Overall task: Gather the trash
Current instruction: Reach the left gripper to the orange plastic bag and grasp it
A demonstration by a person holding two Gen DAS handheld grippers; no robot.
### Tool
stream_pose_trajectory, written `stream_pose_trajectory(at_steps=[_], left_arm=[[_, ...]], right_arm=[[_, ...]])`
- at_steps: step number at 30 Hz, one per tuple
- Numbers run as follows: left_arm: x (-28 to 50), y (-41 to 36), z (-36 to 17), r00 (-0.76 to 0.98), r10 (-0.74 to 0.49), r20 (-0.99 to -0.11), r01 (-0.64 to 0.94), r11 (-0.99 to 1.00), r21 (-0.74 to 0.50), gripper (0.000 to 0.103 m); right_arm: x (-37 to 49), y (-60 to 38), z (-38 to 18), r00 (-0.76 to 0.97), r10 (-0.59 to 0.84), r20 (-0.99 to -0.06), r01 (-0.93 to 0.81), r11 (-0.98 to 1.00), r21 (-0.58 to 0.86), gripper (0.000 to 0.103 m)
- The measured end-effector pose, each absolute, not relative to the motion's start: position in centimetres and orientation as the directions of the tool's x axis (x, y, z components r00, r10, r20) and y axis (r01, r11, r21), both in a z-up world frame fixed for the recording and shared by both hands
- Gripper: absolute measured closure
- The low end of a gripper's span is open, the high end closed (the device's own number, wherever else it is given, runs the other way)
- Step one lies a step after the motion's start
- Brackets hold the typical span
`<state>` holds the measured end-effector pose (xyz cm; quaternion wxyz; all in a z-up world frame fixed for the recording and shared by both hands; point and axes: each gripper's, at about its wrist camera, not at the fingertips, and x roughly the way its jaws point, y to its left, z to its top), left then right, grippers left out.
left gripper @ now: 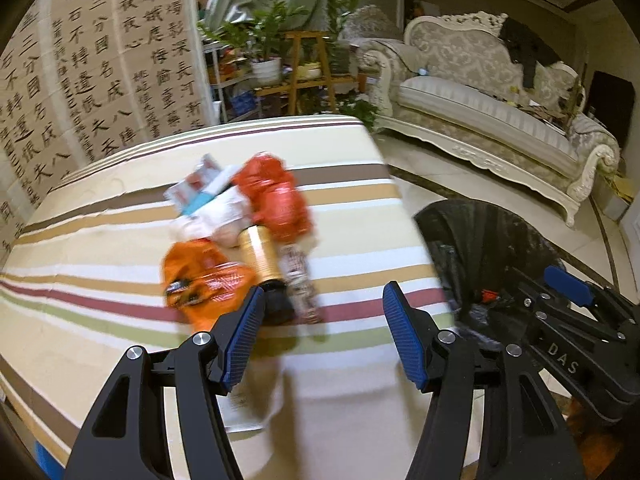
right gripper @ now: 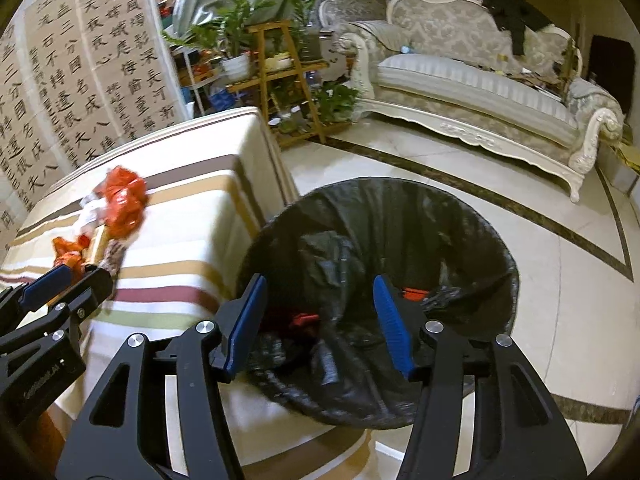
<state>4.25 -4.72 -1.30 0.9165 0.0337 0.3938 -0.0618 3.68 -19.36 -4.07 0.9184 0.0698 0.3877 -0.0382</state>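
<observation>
A heap of trash lies on the striped tablecloth (left gripper: 100, 240): an orange wrapper (left gripper: 200, 284), a red crumpled bag (left gripper: 276, 196), a gold can (left gripper: 262, 254), a patterned packet (left gripper: 298, 280) and white-blue cartons (left gripper: 200, 190). My left gripper (left gripper: 324, 312) is open just in front of the heap, nothing between its fingers. My right gripper (right gripper: 320, 312) is open above the black-lined bin (right gripper: 500, 248), empty. Red scraps (right gripper: 304, 320) lie inside the bin. The same heap (right gripper: 116, 208) shows at the left of the right wrist view, with the left gripper (right gripper: 60, 284) beside it.
The bin (left gripper: 480, 240) stands on the tiled floor right of the table's edge. A pale ornate sofa (left gripper: 500, 100) lines the far right. A wooden plant stand (left gripper: 308, 76) with potted plants and a calligraphy screen (left gripper: 100, 60) stand behind the table.
</observation>
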Motion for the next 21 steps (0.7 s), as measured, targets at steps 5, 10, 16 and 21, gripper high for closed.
stream_pose_trajectory(at_steps=[5,10,16,21], left_arm=[[4.5,-2.5,-1.4,0.687,-0.053,-0.724,0.090,0.996,0.013,0.043],[4.8,-0.9,-1.6,0.684,-0.043,-0.728,0.061,0.998,-0.002,0.043],[4.6,-0.1,-1.4,0.680,-0.063,-0.731,0.061,0.998,-0.029,0.043],[5.0,1.9,-2.0,0.671,-0.023,-0.741,0.009,1.000,-0.022,0.040]], right_arm=[[3.6,-17.6,-3.8,0.701,0.000,-0.714,0.092,0.992,0.090,0.043],[4.2,-16.0,-3.7,0.696,0.013,-0.718,0.067,0.994,0.082,0.043],[4.9,-15.0,-3.8,0.691,0.023,-0.723,0.049,0.996,0.078,0.043],[5.3,-14.2,-3.9,0.685,0.037,-0.728,0.034,0.996,0.082,0.042]])
